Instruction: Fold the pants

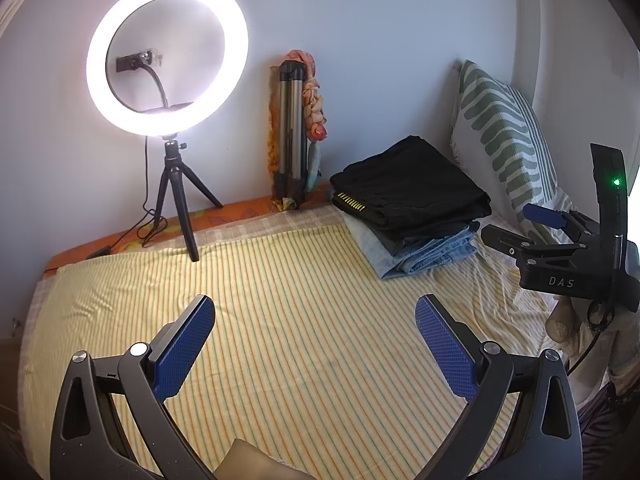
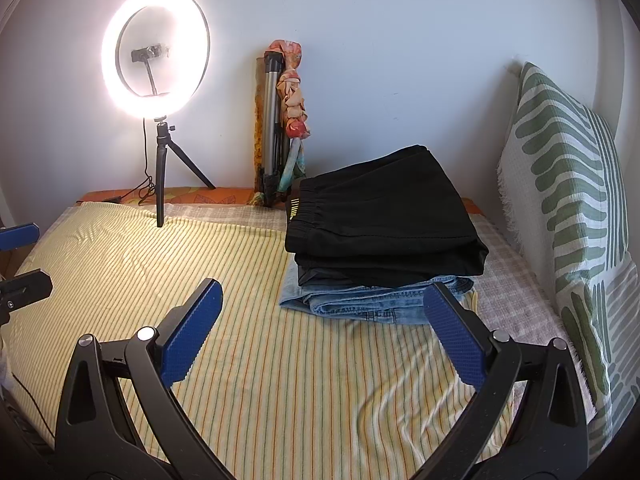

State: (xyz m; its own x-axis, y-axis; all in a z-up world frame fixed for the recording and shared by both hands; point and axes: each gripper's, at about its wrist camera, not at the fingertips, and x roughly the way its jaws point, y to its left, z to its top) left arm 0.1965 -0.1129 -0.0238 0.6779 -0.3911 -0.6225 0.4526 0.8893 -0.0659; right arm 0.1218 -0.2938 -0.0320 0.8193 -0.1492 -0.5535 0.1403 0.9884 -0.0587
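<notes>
A stack of folded pants sits at the back right of the bed: black pants on top, with blue jeans under them. My left gripper hovers open over the bare yellow striped sheet, left of and in front of the stack, holding nothing. My right gripper is open and empty too, just in front of the stack, its right finger lined up with the jeans' edge. In the left wrist view the right gripper shows at the right, beside the stack. The left gripper appears at the left edge of the right wrist view.
A lit ring light on a small tripod stands on the bed's far left, its cable trailing along the edge. A folded tripod wrapped in cloth leans on the wall. A green-patterned pillow stands at the right.
</notes>
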